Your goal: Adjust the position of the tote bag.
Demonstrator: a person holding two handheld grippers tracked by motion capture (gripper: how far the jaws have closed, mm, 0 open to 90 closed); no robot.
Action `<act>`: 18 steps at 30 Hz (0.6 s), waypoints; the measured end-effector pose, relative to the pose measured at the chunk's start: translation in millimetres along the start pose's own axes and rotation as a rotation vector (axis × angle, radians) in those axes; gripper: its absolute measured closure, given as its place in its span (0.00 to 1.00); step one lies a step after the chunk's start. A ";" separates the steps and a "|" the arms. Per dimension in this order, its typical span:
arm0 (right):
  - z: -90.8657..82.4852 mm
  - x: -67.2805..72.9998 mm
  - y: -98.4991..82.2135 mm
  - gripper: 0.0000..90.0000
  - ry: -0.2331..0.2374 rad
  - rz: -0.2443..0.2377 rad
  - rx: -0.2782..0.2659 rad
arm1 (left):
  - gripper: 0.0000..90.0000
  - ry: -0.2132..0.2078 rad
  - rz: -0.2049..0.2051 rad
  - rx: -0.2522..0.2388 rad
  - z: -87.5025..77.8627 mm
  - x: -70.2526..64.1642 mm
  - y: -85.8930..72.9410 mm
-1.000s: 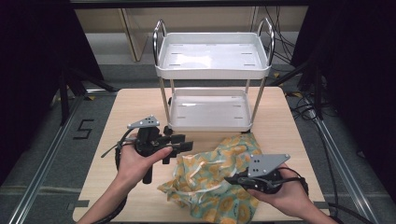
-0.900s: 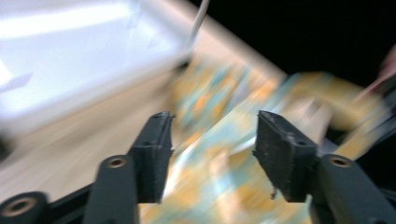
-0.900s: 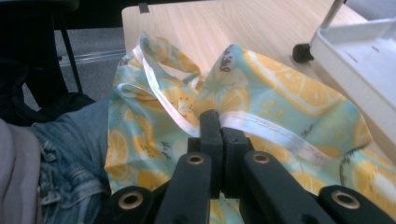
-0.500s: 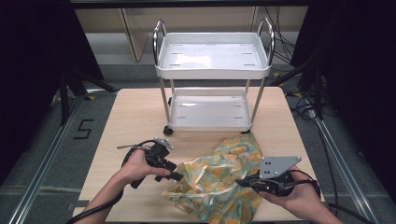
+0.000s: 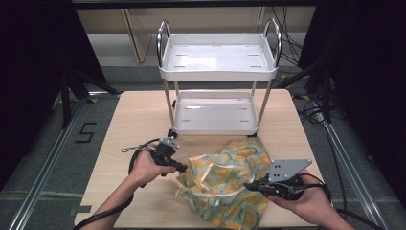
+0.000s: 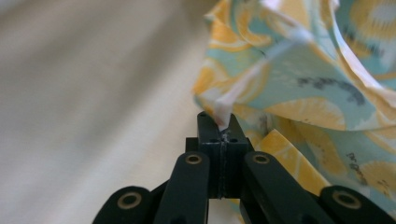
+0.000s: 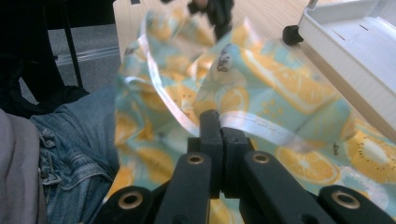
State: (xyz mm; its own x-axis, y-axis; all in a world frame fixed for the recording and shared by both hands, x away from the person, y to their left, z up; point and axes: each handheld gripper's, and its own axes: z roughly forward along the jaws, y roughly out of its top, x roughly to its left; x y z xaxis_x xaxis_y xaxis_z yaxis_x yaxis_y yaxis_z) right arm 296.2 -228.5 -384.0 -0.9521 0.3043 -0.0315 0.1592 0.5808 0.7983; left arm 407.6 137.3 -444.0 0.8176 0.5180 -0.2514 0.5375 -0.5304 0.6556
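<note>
On the pale wooden table, a crumpled lemon-print cloth lies at six o'clock from the white two-tier cart. Left gripper, jaws just closed, pinches its white hem at nine o'clock. Right gripper clamps the hem at three o'clock.

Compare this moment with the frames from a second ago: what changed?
The left tongs came down from above the table to the fruit-print cloth, and their jaws have just closed on its white-trimmed edge. The right tongs stayed clamped on the cloth; the white cart did not move.

Ahead of my grippers a white two-shelf cart stands on the wooden table; my jeans lie below.
</note>
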 end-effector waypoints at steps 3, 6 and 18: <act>-2.0 -2.0 0.9 1.00 -0.002 0.002 -0.010 | 1.00 0.087 0.020 -0.115 -28.1 -0.5 11.0; -5.8 -2.9 3.8 1.00 -0.004 0.002 -0.034 | 1.00 0.178 0.043 -0.233 -53.4 -7.7 19.5; 12.0 17.0 4.3 0.87 0.137 -0.051 0.031 | 1.00 0.281 0.106 -0.398 -81.4 -29.6 47.1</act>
State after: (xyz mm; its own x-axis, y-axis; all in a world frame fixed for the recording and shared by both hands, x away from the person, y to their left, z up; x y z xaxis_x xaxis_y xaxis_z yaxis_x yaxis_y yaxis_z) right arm 283.9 -211.8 -388.3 -0.9855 0.1693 0.0127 0.1160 0.6168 0.7786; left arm 391.9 151.6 -347.7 0.7469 0.6650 -0.0033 0.2894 -0.3205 0.9020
